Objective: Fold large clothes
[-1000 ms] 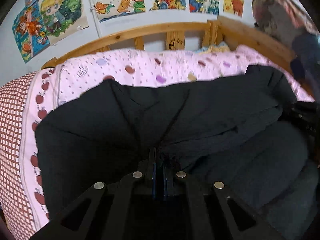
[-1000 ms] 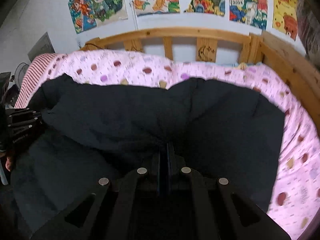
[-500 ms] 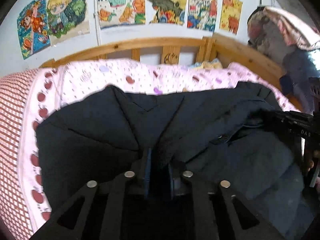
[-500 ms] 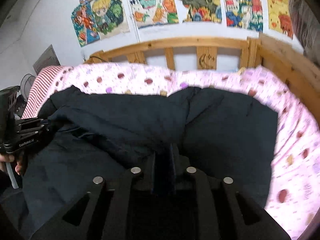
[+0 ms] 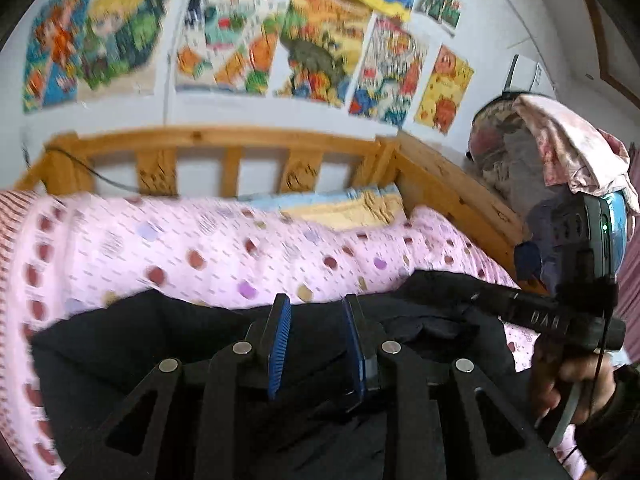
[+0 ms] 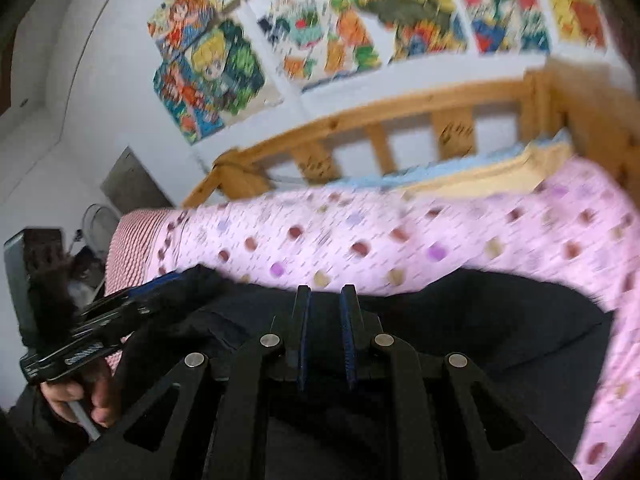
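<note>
Fingers (image 5: 280, 332) of the left gripper (image 5: 316, 312) stand spread apart with nothing between their blue ribbed pads, poised just above a black garment (image 5: 140, 344) that lies across the near part of a bed. In the right wrist view, the right gripper (image 6: 325, 300) shows the same released state, a clear gap between its two fingers (image 6: 301, 312) and no cloth caught in them, the dark garment (image 6: 480, 320) spread below and beyond.

The garment lies rumpled on a pink bedsheet (image 5: 200, 248) dotted with coloured spots, with a red-checked border (image 6: 132, 240) along the sheet's left side. Its far edge stops short of the wooden bed rail (image 5: 224, 140), leaving a broad band of pink sheet bare between them. A pale blue and yellow cloth (image 5: 352, 204) sits bunched at the far right corner of the bed, against the rail.

From the left wrist view, the right gripper's body (image 5: 560, 316) appears at the right edge over the garment, gripped from below by a hand (image 5: 572, 388). From the right wrist view, the left gripper's body (image 6: 92, 328) shows at the left edge, likewise held by a hand (image 6: 80, 396).

Bright cartoon drawings (image 5: 224, 48) line the white wall above the rail. A heap of patterned fabric (image 5: 560, 148) is piled beyond the bed's right side. Both views are blurred.
</note>
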